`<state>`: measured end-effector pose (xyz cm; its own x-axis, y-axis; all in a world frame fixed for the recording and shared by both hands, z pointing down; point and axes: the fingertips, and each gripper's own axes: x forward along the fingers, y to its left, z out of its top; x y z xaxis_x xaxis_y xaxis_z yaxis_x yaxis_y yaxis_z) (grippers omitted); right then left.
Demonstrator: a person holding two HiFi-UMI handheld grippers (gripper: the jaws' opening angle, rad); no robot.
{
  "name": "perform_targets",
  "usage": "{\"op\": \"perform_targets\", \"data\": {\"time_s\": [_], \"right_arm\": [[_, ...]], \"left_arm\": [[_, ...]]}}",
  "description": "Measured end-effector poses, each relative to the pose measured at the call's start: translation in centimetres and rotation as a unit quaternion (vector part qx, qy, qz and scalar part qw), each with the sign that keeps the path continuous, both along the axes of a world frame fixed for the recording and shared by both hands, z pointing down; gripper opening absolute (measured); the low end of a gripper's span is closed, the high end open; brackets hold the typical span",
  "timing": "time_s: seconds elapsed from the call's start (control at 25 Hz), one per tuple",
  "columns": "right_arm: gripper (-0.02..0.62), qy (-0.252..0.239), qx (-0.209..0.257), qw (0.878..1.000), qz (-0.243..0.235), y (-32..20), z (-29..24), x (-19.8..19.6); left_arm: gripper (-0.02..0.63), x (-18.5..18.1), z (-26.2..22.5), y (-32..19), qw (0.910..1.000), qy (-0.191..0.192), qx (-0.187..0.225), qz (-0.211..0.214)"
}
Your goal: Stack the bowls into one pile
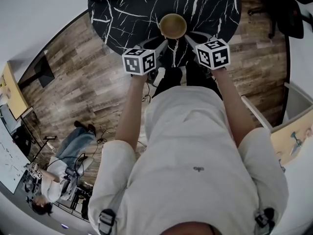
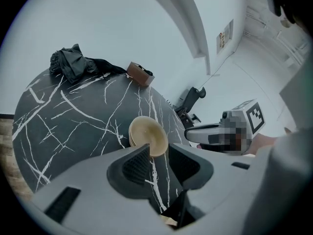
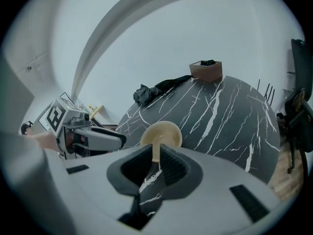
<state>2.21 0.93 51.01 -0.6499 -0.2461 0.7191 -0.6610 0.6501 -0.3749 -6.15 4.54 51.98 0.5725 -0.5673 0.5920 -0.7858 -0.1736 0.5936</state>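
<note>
Right fingers (image 3: 174,166) narrow, pinching bowl (image 3: 161,132) rim at its 5 o'clock. Left fingers (image 2: 136,166) wide, rim between them, 7 o'clock. Worktop (image 3: 230,116) beneath.

Marbled table (image 1: 127,13) — cloth (image 2: 73,65), box (image 2: 141,74) (far edge)

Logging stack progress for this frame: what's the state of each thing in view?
bowls: nested in one pile, upright, near the table edge.
left gripper: open, beside the bowls, holding nothing.
right gripper: shut on the bowls' rim.
cloth: crumpled, at the table's far side.
box: open-topped, something dark inside.
</note>
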Motion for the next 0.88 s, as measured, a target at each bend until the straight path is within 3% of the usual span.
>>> {"op": "perform_targets", "data": {"time_s": [0.28, 0.56, 0.88], "right_arm": [[0.029, -0.008, 0.032, 0.999, -0.008, 0.2, -2.5, -0.1], [0.008, -0.041, 0.08, 0.996, -0.009, -0.8, -5.9, 0.0], [0.005, -0.087, 0.147, 0.985, 0.019, -2.1, -10.5, 0.4]], "left_arm": [[0.098, 0.2, -2.4, -0.6, 0.999, 0.009, 0.043, -0.012], [0.077, 0.5, -5.0, -1.3, 0.9952, -0.015, 0.096, -0.006], [0.056, 0.3, -9.8, -1.9, 0.9802, -0.068, 0.186, 0.004]]}}
